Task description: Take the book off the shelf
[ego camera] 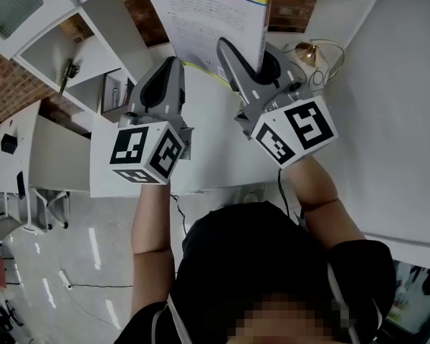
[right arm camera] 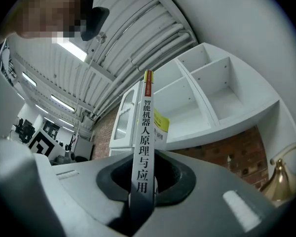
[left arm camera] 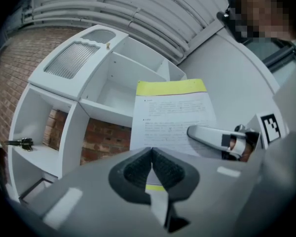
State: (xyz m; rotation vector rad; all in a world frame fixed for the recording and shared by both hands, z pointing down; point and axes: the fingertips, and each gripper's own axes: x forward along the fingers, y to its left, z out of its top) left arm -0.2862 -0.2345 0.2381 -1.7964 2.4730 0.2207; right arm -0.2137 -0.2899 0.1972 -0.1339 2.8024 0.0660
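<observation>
The right claw (ego camera: 252,61) is clamped on the book (ego camera: 208,20): in the right gripper view its jaws (right arm camera: 144,179) stand partway apart with the dark pads pressed on either side of the narrow spine (right arm camera: 144,147), which bears a column of printed characters and runs straight out from between the jaws. The rest of the book fans out beyond the fingertips, its white printed cover with a yellow band along the far edge facing the left claw (ego camera: 168,67). The left claw sits just beside the right one, on its left, and holds nothing; in the left gripper view its ribbed pads (left arm camera: 152,154) meet at the tips with no gap. From that claw the book (left arm camera: 172,117) stands just ahead and a little to the right, with one grey finger of the right claw (left arm camera: 195,132) lying across the cover's lower right corner. The white shelf (left arm camera: 64,132) lies past the book, ahead and to the left of the left claw, with brick wall showing through its open compartments; the book is clear of it. A small dark item (left arm camera: 20,143) lies in one far-left compartment. A brass-coloured object (right arm camera: 281,181) is near the right claw's right side.
</observation>
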